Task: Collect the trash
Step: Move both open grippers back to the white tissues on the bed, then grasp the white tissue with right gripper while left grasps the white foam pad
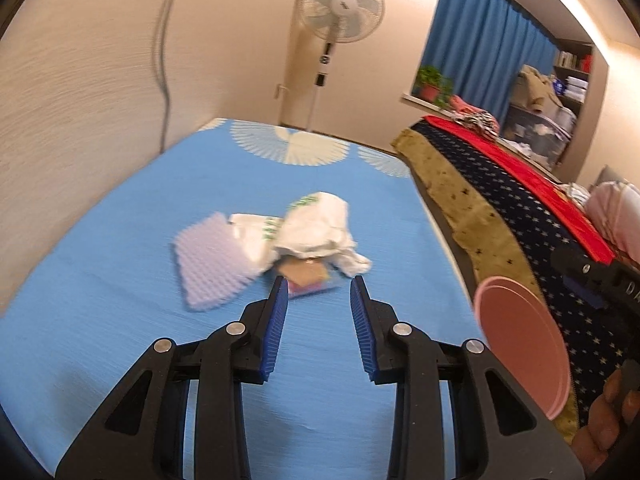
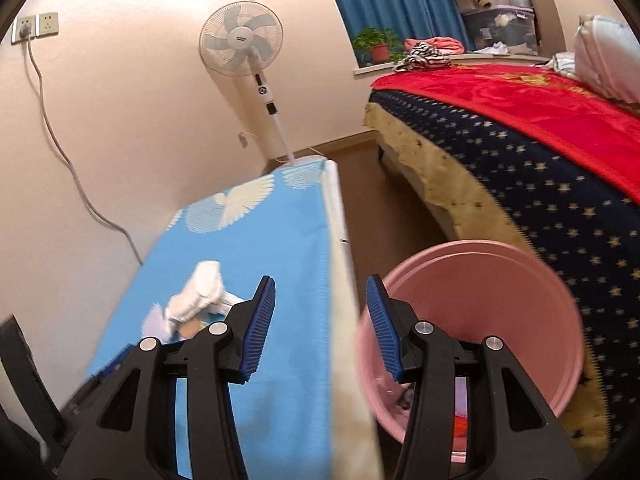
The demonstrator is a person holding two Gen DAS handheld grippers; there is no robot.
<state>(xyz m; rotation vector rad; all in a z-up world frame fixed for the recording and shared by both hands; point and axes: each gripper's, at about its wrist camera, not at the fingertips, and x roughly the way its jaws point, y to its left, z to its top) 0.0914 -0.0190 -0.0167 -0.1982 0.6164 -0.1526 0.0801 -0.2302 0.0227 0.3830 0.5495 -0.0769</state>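
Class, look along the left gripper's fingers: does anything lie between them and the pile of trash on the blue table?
Nothing visible does. The left gripper, jaws apart and empty, points at the trash pile; only bare blue tablecloth lies between.

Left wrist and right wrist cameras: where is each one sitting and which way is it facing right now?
Left wrist: on the left gripper, angled down over the blue table toward the trash pile; jaws empty, a hand at lower right.
Right wrist: on the right gripper, over the table edge, pink bin at right; jaws empty.
Shared: table, trash pile, bin, fan, bed.
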